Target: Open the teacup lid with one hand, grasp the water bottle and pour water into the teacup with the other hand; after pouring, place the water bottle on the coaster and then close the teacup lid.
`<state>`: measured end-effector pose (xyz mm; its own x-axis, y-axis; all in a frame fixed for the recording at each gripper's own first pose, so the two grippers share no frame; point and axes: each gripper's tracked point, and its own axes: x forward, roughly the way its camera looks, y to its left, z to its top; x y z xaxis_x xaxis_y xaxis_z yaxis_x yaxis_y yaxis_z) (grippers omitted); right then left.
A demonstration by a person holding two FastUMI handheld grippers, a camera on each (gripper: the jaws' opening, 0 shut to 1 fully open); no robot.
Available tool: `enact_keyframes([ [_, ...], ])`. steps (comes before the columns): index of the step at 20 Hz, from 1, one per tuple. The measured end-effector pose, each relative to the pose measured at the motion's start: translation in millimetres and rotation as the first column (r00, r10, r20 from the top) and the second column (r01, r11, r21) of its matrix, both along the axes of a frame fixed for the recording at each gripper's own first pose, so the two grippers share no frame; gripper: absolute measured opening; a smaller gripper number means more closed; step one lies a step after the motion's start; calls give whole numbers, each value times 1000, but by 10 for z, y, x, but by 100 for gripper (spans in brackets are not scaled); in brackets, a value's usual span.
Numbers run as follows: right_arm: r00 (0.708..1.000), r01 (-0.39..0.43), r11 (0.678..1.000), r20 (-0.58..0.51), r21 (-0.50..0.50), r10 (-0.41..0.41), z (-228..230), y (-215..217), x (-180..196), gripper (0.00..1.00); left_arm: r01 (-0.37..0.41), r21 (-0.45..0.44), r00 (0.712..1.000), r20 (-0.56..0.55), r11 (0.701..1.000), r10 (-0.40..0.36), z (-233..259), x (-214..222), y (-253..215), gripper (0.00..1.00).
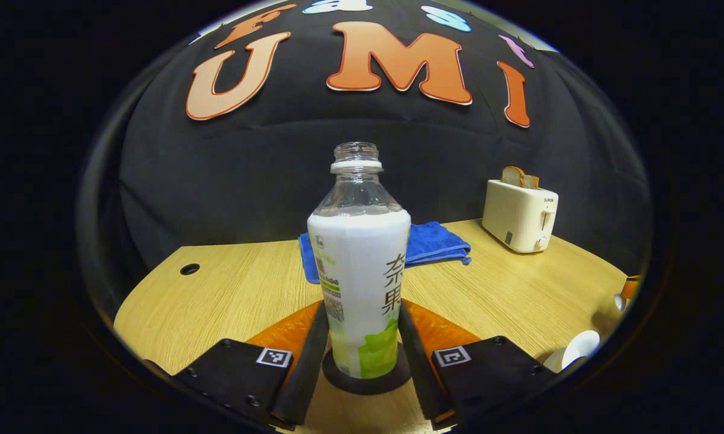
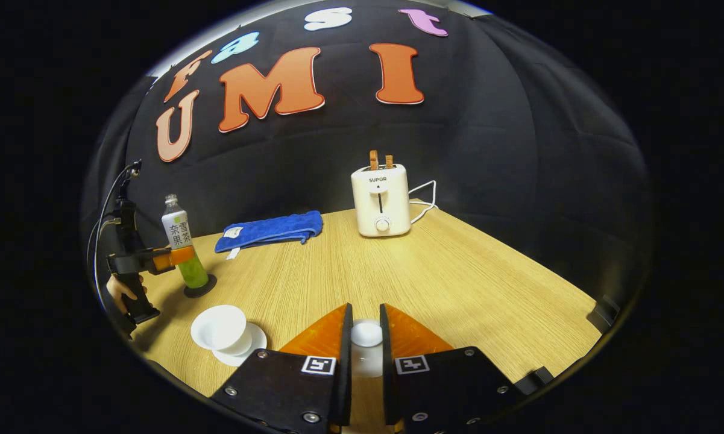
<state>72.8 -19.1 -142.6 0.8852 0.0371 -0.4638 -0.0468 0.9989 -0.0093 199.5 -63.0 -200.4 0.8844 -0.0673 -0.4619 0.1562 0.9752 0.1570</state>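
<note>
My left tongs (image 1: 362,355) sit around the lower part of the water bottle (image 1: 360,265), one finger on each side of it. The fingers look to be right against the label, though I cannot tell for sure whether both are pressing. The bottle stands upright on the dark round coaster (image 1: 392,380), its cap off and its neck clear and open. Seen from the right gripper view, the same bottle (image 2: 181,241) is at the far left of the bench (image 2: 458,271), on its coaster (image 2: 200,288), with the left tongs (image 2: 172,258) meeting it at mid-height and a hand (image 2: 123,289) on the grip below.

My right tongs (image 2: 366,337) are closed down to a narrow gap on the white teacup lid (image 2: 366,333), gripping its round knob between both fingers (the lid is off the cup). The teacup (image 2: 220,328) sits open on its saucer (image 2: 247,349) near the left front of the bench, well apart from the lid and just near of the bottle. In the left gripper view the cup (image 1: 582,345) shows at the right edge.

Farther back lie a folded blue towel (image 2: 271,229) and a cream toaster (image 2: 380,199) with two slices of bread in it.
</note>
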Motion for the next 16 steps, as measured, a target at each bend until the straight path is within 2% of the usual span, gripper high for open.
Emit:
enact_keyframes([
  [4, 1000, -1, 1000, 2, 1, 1, 7, 0, -11, 22, -6, 1, 1000, -2, 1000, 6, 24, -31, 30, 73],
  [5, 1000, 0, 1000, 2, 1, 0, 14, -1, -15, 22, -8, -2, 1000, -3, 1000, 8, 26, -31, 29, 70],
  [6, 1000, 0, 1000, 2, 2, 0, 18, 6, -15, 22, -9, 0, 1000, -5, 1000, 9, 25, -47, 41, 73],
  [7, 1000, 0, 1000, 4, 3, 0, 27, 6, -13, 22, -12, 4, 1000, -6, 1000, 12, 29, -41, 49, 71],
  [8, 1000, 1, 1000, 6, 3, -1, 33, 7, -16, 22, -17, 8, 1000, -5, 1000, 17, 23, -49, 56, 75],
  [13, 1000, -2, 1000, 12, 1, 2, 55, 20, -32, 22, -26, -7, 1000, -15, 1000, 26, 60, -141, 84, 82],
  [14, 1000, -3, 1000, 13, 1, 3, 59, 20, -29, 22, -32, -10, 999, -23, 999, 32, 52, -171, 113, 88],
  [16, 1000, -2, 1000, 12, 5, 2, 60, 24, -31, 22, -38, -34, 999, -24, 999, 37, 56, -217, 116, 93],
])
